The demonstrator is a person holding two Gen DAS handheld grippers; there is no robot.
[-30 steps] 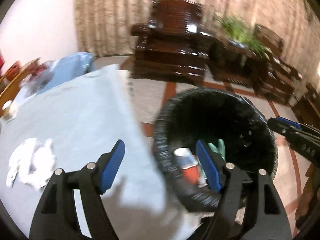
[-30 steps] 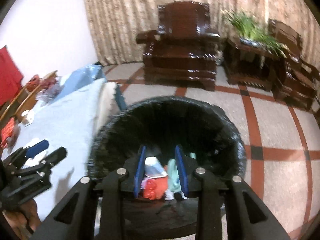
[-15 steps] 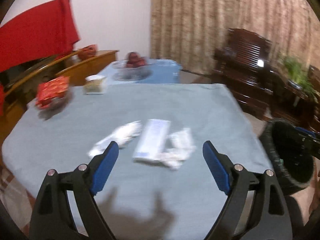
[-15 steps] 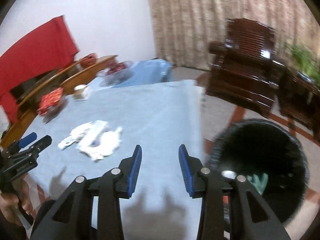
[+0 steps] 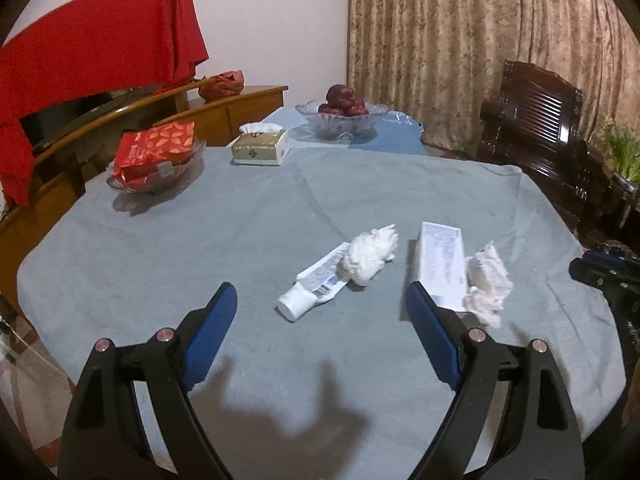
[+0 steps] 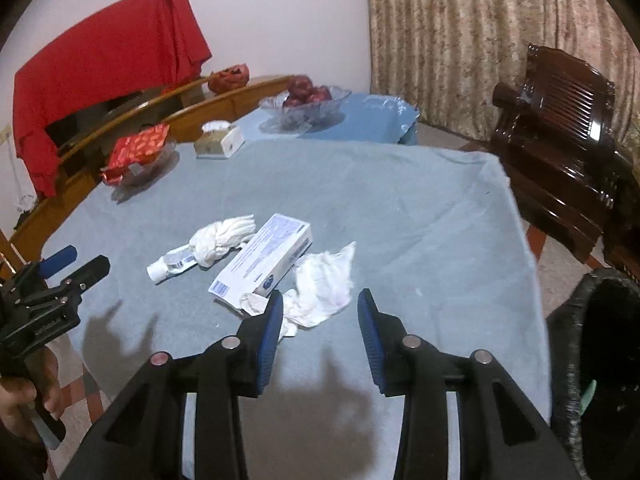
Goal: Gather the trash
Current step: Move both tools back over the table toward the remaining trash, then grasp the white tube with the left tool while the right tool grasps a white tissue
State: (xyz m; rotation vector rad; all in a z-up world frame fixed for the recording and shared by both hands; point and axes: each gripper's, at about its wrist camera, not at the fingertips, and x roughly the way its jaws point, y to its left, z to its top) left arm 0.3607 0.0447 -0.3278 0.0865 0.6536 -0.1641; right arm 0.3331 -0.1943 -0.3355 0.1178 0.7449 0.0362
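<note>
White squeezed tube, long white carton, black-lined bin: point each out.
White squeezed tube (image 5: 316, 285), left wrist view, on its printed body.
Long white carton (image 6: 264, 258), right wrist view, top face.
Black-lined bin (image 6: 568, 364), right wrist view, near rim.

Dim warm indoor light from above and behind camera. Gripper shadows fall on tablecloth (image 5: 248, 220) at 6 o'clock in both views. Glare on wooden chair (image 6: 560, 128) at 2 o'clock. Strong fisheye bending, dark corners. Focus mostly sharp, slight softness toward edges.

grey-clothed table (image 5: 280, 208) carries tube (image 5: 316, 284), box (image 5: 442, 264), tissues (image 5: 488, 280).
</note>
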